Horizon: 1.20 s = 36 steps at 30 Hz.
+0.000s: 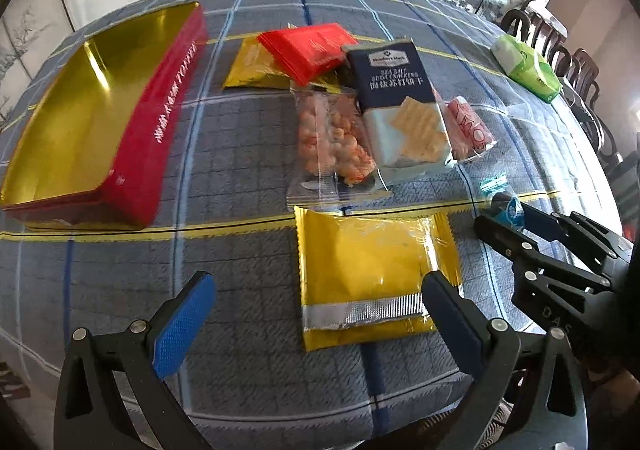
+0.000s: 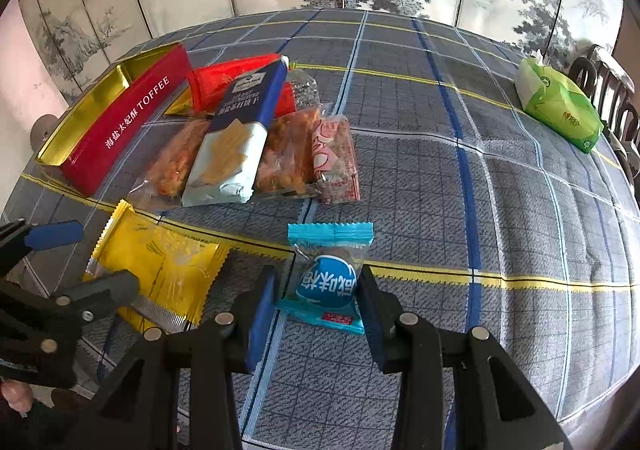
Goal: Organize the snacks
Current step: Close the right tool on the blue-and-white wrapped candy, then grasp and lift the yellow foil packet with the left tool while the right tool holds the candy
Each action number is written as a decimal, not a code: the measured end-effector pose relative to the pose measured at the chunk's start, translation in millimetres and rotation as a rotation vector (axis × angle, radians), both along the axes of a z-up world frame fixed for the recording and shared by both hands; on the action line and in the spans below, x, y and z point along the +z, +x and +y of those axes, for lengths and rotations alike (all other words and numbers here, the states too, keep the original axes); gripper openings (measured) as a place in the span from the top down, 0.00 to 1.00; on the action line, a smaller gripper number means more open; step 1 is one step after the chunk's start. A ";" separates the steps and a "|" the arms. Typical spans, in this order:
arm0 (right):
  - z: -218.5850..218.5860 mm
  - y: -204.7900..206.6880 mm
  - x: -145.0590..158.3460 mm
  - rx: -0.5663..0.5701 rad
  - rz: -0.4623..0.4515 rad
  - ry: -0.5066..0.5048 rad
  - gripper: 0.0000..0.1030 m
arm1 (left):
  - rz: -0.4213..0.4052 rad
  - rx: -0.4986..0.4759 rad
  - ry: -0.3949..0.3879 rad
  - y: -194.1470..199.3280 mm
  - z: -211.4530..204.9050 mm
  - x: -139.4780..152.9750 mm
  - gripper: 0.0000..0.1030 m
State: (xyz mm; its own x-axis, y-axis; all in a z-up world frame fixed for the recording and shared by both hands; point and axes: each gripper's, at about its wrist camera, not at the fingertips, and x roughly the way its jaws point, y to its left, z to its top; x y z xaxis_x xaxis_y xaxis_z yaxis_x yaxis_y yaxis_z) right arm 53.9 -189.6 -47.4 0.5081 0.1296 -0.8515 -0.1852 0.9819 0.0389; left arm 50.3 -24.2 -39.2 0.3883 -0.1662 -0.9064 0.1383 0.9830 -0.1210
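A yellow snack packet lies flat on the checked tablecloth. My left gripper hangs open over its near end, with one pad at the packet's right edge and the other well to the left. A small blue snack packet sits between the pads of my right gripper, which is shut on it at table level. The right gripper also shows in the left wrist view, with the blue packet at its tips. An open red toffee tin with a gold inside stands at the left.
A pile sits mid-table: a soda cracker pack, a clear bag of nuts, a red packet, a gold packet and a pink packet. A green tissue pack lies far right, near dark chairs.
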 end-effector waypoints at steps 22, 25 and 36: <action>-1.6 1.5 -0.4 -0.001 -0.001 0.013 0.61 | -0.043 -0.083 -0.091 -1.1 -12.6 5.7 0.68; -1.5 1.5 -0.3 -0.002 -0.002 0.012 0.61 | -0.059 -0.082 -0.114 -2.1 -8.8 9.5 0.75; -2.4 1.6 0.0 -0.010 -0.003 0.017 0.61 | -0.093 -0.097 -0.136 -7.9 -5.4 22.4 0.86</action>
State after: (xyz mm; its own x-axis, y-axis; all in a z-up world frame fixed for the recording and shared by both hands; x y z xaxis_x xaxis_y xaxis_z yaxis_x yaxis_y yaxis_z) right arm 55.5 -192.0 -47.5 0.5118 0.1385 -0.8479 -0.1751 0.9830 0.0549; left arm 42.3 -29.6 -16.8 0.4451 -0.3254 -0.8342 0.2483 0.9400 -0.2342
